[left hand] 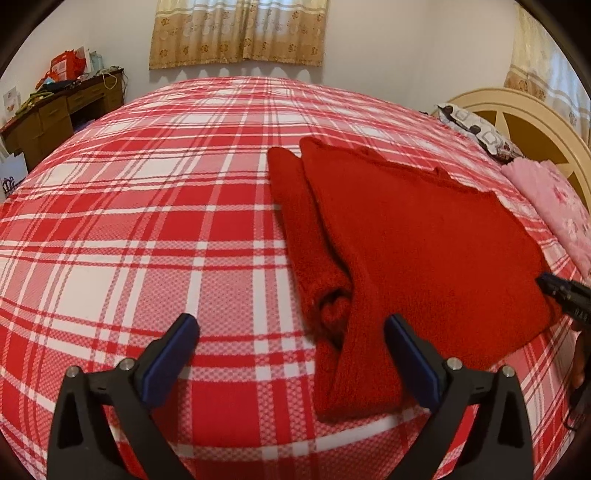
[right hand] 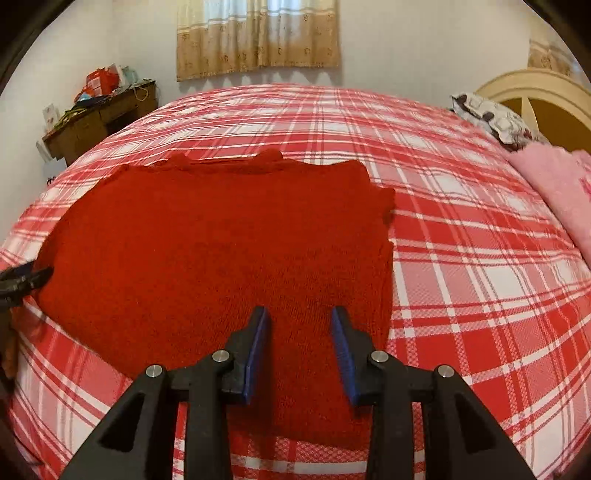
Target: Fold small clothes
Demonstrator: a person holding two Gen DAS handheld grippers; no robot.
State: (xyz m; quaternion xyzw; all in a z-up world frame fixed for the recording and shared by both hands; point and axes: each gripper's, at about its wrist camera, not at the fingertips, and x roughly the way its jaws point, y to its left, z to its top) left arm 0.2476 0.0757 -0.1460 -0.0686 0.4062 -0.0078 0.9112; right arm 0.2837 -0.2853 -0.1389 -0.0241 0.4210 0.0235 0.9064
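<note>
Red knit sweater (left hand: 417,236) spread flat on the plaid bed (left hand: 147,229), one sleeve folded alongside its left edge and running toward the near bed edge. Left gripper (left hand: 291,325) wide open, nothing between its jaws, poised over bare plaid just left of that sleeve. Right gripper (right hand: 300,317) partly open above the sweater's near hem, holding nothing as far as the view allows. Plenty of clear plaid to the left and beyond the sweater. To the right, a pink blanket (left hand: 554,206), a patterned pillow (left hand: 476,129) and a cream headboard (left hand: 517,110) crowding that side. Far left, a cluttered wooden desk (left hand: 48,114) beside the bed; curtains (left hand: 236,33) on the back wall.
</note>
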